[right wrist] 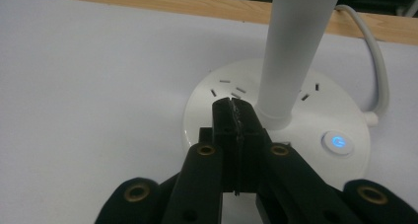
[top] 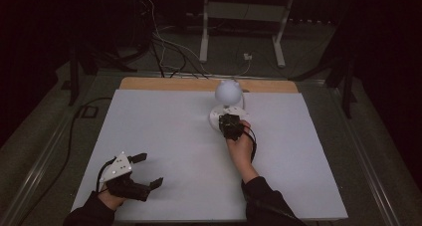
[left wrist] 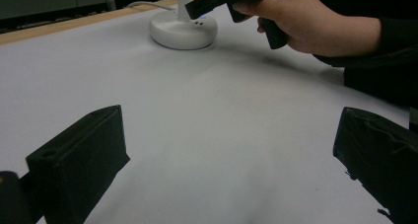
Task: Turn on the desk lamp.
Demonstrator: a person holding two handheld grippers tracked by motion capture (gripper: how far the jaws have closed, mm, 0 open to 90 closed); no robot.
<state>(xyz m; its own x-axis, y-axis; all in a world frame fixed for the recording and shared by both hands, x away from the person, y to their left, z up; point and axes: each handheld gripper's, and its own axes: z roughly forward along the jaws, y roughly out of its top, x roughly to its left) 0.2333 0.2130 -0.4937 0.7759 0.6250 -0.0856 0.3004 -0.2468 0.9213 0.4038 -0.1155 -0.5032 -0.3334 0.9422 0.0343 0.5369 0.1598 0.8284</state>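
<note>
Sitting toward the far middle of the white surface, the desk lamp is what this is all about: a smooth white round base, glossy like plastic, a matte tubular stem rising straight up from it and a rounded head on top, its white cord trailing off toward the wooden far edge. On the base, a small round power button glows blue, with short slot marks dotted around the stem. Over the base's near rim hangs the right claw, its 2 black jaws pressed together with nothing between them, tips just in front of the stem. That button lies a little to the right of the tips and slightly nearer the camera, so, by my read, a short sideways shift and a dab down is what comes next. Well apart, at the near left corner, the left claw rests with jaws wide open and empty, clearly the farther hand.
</note>
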